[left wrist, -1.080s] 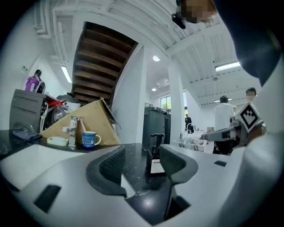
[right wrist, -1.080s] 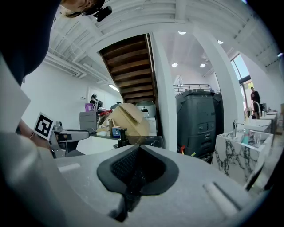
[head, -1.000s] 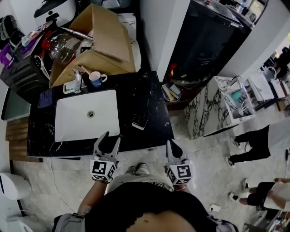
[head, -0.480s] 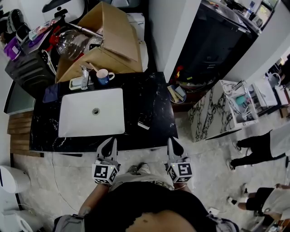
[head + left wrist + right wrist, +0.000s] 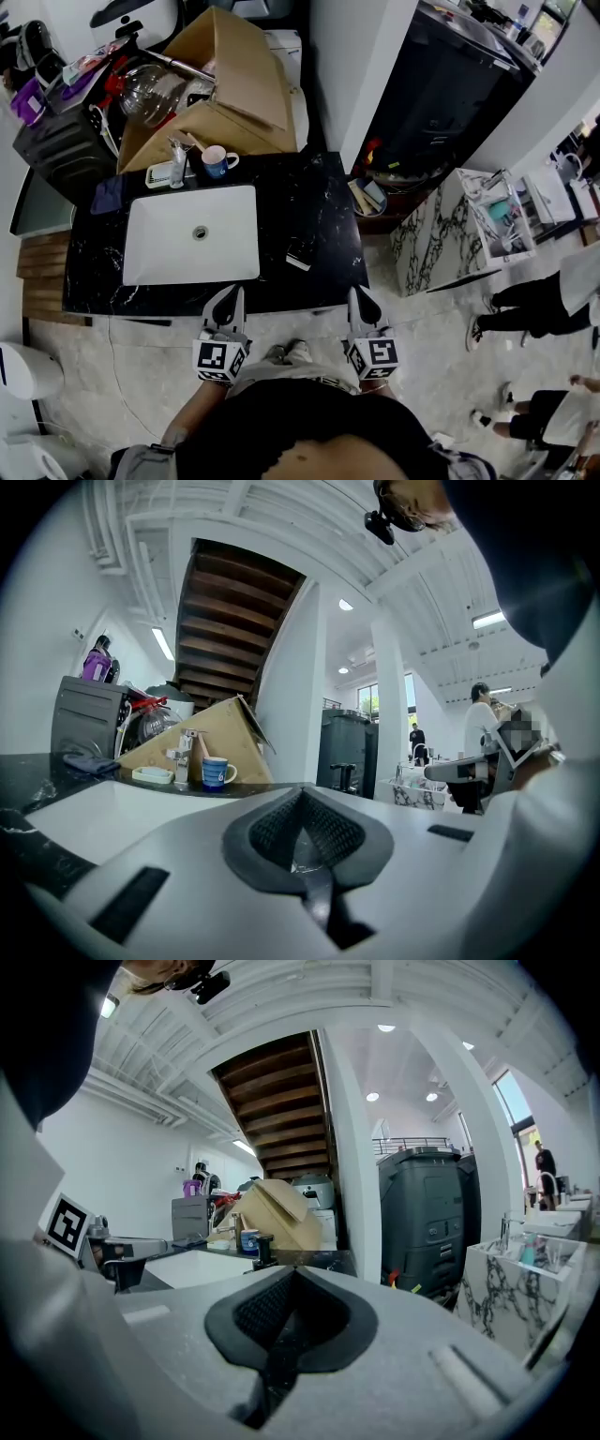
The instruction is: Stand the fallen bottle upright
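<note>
Head view: left gripper [image 5: 230,292] just closed, empty; right gripper [image 5: 360,292] closed; one mug [image 5: 217,162].

This is a washroom-style corner set up inside a large, high white hall. A black stone tabletop [image 5: 309,202] carries a white sink [image 5: 225,234], a tap [image 5: 178,161] and a mug [image 5: 217,162], with an open cardboard box [image 5: 234,84] at its far side. Overhead are the underside of a wooden staircase [image 5: 234,602] and strip lights [image 5: 487,620]. To the right, people [image 5: 534,300] stand on a pale tiled floor [image 5: 422,347] near a marble-patterned stand [image 5: 436,230].
</note>
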